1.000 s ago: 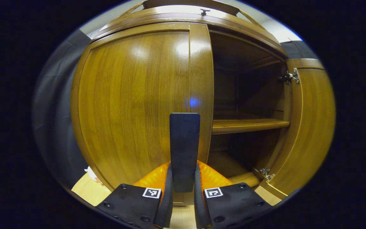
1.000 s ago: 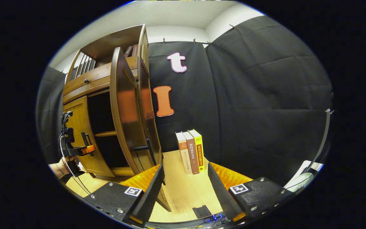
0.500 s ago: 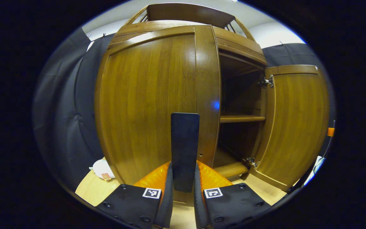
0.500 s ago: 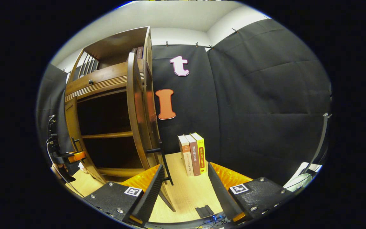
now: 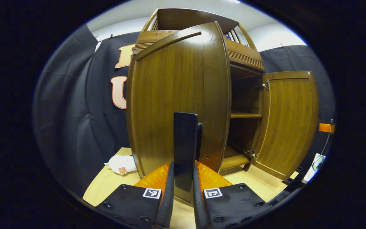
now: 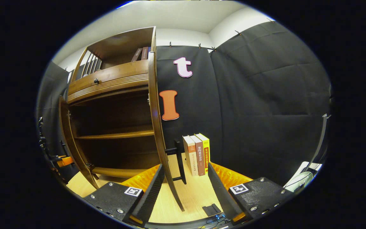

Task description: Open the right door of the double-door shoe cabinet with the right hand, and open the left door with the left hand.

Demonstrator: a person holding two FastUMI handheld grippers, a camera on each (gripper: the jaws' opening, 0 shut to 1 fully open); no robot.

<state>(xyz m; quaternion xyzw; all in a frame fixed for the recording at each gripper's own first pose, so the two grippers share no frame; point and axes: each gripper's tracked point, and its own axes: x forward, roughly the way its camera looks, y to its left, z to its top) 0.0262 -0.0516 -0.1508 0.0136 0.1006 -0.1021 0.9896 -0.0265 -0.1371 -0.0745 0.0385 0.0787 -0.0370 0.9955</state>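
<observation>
The wooden shoe cabinet (image 6: 113, 79) has both doors swung out. In the left gripper view the left door (image 5: 176, 95) is right in front of me. My left gripper (image 5: 184, 165) is shut on that door's black bar handle (image 5: 185, 140). The right door (image 5: 289, 124) stands open beyond it, with the inner shelf (image 5: 246, 116) between them. In the right gripper view the right door (image 6: 157, 127) is edge-on, and its black handle (image 6: 179, 160) is just ahead. My right gripper (image 6: 186, 190) is open and holds nothing. The left door (image 6: 67, 136) and the left gripper (image 6: 57, 159) sit at the far left.
Three books (image 6: 199, 154) stand upright on the light wooden table (image 6: 199, 194) by the black cloth wall. A small black piece (image 6: 211, 209) lies near the table's front. A white soft toy (image 5: 119, 163) lies left of the cabinet. More books (image 6: 141, 54) sit on the cabinet's top shelf.
The left door has swung further open with my left gripper shut on its handle. The right door now shows edge-on, nearer the middle of the right gripper view; that gripper stays open.
</observation>
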